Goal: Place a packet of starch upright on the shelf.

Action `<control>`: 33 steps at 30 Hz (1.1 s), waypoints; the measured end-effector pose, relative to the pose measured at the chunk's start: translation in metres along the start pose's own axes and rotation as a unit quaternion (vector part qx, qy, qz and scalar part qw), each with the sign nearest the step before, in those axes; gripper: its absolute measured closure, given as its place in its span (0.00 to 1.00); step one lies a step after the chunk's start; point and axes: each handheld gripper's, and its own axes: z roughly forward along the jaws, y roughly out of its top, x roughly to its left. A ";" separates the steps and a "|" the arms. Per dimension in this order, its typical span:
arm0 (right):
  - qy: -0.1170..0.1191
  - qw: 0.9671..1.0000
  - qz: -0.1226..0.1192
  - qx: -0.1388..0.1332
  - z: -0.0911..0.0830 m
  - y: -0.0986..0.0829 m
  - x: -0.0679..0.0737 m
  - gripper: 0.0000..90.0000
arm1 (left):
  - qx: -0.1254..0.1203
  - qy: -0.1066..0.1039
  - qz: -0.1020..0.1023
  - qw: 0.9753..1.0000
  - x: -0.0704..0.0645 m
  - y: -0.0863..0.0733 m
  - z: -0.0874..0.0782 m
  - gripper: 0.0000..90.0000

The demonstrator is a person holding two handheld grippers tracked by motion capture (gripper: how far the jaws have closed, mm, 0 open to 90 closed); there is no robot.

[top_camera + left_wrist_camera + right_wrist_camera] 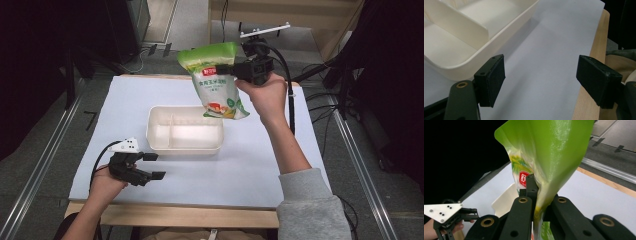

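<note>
In the high view the right gripper (227, 69) holds a green bag (216, 80) aloft over the far right corner of the white tray (155, 131), which sits mid-bench (260, 165); the left gripper (154, 166) rests near left, its fingers spread and empty

In the left gripper view its fingers (492, 80) stand wide apart over bare bench, the tray (461, 66) just beside them

In the right gripper view its fingers (530, 186) are clamped tight on the bag (549, 152), hanging above the tray (502, 203)
</note>
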 end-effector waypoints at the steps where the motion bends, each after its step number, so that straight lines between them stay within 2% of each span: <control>1: 0.000 1.000 0.000 0.000 0.000 0.000 0.000 1.00 | 0.000 0.000 0.000 1.000 0.000 0.000 0.000 0.26; 4: 0.010 1.000 0.001 -0.001 0.009 0.003 0.004 1.00 | 0.001 0.003 -0.002 1.000 0.000 -0.001 -0.001 0.27; 10: 0.014 1.000 -0.009 0.016 0.030 0.006 0.014 1.00 | 0.000 0.004 -0.005 1.000 0.000 -0.002 -0.002 0.26; 12: 0.018 0.999 -0.014 0.025 0.043 0.005 0.017 1.00 | 0.000 0.007 -0.005 1.000 -0.001 -0.003 -0.004 0.26; 14: 0.020 0.999 -0.013 0.029 0.047 0.005 0.017 1.00 | -0.001 0.006 -0.006 1.000 -0.001 -0.003 -0.005 0.26; 15: 0.026 0.999 -0.016 0.030 0.057 0.004 0.019 1.00 | -0.003 0.007 -0.007 1.000 -0.001 -0.004 -0.005 0.26; 18: 0.028 0.999 -0.017 0.033 0.064 0.003 0.021 1.00 | -0.005 0.008 -0.008 1.000 -0.002 -0.005 -0.006 0.26; 21: 0.030 0.998 -0.023 0.049 0.082 0.000 0.027 1.00 | -0.006 0.009 -0.006 1.000 -0.003 -0.007 -0.010 0.26; 26: 0.035 0.997 -0.024 0.061 0.099 -0.004 0.031 1.00 | -0.007 0.010 -0.007 1.000 -0.004 -0.009 -0.011 0.26; 27: 0.037 0.997 -0.026 0.067 0.107 -0.008 0.032 1.00 | -0.005 0.010 -0.008 1.000 -0.004 -0.010 -0.012 0.26; 33: 0.033 0.995 -0.033 0.083 0.122 -0.020 0.028 1.00 | -0.010 0.013 -0.012 1.000 -0.006 -0.013 -0.015 0.26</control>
